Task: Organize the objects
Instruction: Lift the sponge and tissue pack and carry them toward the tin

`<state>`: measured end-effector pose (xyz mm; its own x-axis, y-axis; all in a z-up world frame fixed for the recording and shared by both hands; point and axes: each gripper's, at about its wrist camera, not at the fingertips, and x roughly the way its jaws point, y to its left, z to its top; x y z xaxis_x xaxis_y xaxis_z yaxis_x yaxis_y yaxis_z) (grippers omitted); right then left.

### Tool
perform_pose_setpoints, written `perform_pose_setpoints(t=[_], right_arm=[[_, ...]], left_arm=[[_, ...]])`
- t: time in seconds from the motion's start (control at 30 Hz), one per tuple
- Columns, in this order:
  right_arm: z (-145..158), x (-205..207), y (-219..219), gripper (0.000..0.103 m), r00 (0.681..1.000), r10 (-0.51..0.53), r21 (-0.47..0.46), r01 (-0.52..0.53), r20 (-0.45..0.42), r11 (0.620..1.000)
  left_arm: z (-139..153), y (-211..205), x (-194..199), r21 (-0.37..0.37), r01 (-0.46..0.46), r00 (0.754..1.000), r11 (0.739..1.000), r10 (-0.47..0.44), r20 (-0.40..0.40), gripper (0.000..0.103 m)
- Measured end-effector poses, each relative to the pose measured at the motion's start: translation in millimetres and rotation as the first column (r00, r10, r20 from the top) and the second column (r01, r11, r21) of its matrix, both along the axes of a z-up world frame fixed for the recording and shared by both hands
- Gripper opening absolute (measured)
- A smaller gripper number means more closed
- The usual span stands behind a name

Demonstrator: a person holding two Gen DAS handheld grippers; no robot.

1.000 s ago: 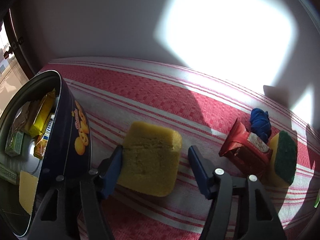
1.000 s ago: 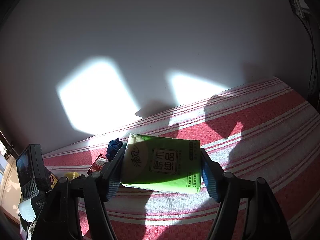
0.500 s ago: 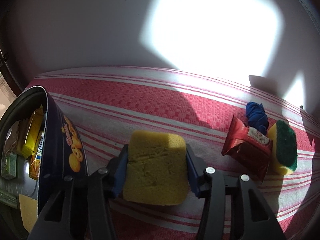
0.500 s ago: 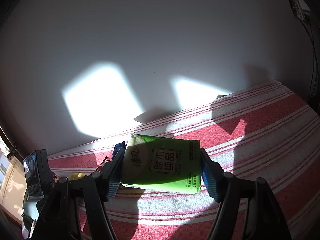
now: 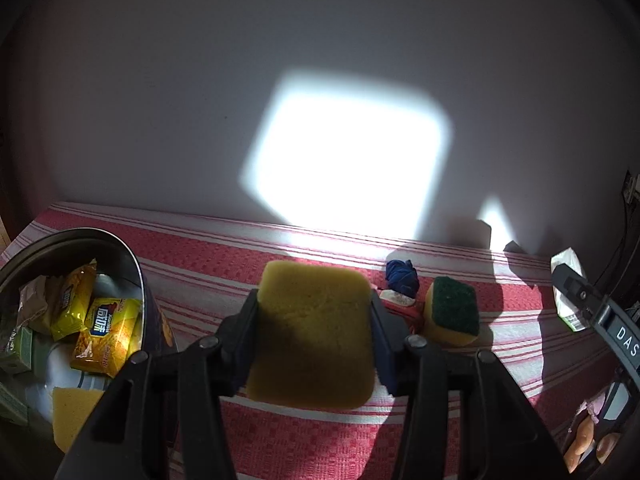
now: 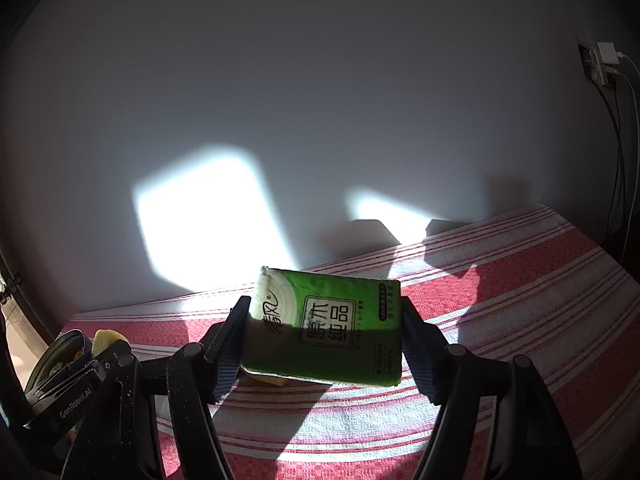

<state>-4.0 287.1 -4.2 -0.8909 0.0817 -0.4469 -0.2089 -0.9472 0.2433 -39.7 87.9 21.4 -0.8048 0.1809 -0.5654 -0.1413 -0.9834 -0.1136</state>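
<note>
My left gripper (image 5: 314,320) is shut on a yellow sponge (image 5: 312,332) and holds it above the red striped cloth (image 5: 224,256), just right of the round dark blue tin (image 5: 132,260). The tin holds yellow snack packets (image 5: 106,332) and another yellow sponge (image 5: 76,412). My right gripper (image 6: 322,336) is shut on a green tissue pack (image 6: 328,328), held above the cloth (image 6: 500,280). The left gripper and the tin's rim (image 6: 60,348) show at the far left of the right wrist view.
On the cloth right of the left gripper lie a green-topped yellow scrub sponge (image 5: 454,312), a red snack packet (image 5: 400,304) and a blue cloth ball (image 5: 402,276). A white wall stands behind. A wall socket with cables (image 6: 604,64) is at the far right.
My left gripper closed on the yellow sponge and lifted it off the cloth. My right gripper kept the tissue pack and drifted left, towards the tin.
</note>
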Motion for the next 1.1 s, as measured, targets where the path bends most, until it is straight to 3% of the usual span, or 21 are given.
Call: perform_pose_setpoints(t=[0.07, 0.43, 0.67, 1.1], right_arm=[[0.0, 2.6, -10.5, 0.072, 1.000, 0.010, 0.034, -0.009, -0.020, 0.999], [-10.1, 13.2, -68.2, 0.072, 0.998, 0.021, 0.183, -0.010, -0.057, 0.983], [-11.1, 25.4, -86.0, 0.072, 0.998, 0.015, 0.186, -0.005, -0.053, 0.983], [-7.4, 41.4, -135.5, 0.072, 0.995, 0.066, 0.197, -0.050, -0.078, 0.979]], left_arm=[[8.1, -4.3, 19.8, -0.019, -0.006, 1.000, 1.000, 0.006, -0.019, 0.049], [2.9, -29.0, 32.2, -0.152, -0.042, 0.995, 0.988, 0.028, -0.093, 0.049], [1.0, -34.0, 28.8, -0.168, -0.034, 0.995, 0.985, 0.017, -0.102, 0.049], [20.1, -71.8, 32.2, -0.114, -0.057, 0.989, 0.992, 0.040, -0.145, 0.049]])
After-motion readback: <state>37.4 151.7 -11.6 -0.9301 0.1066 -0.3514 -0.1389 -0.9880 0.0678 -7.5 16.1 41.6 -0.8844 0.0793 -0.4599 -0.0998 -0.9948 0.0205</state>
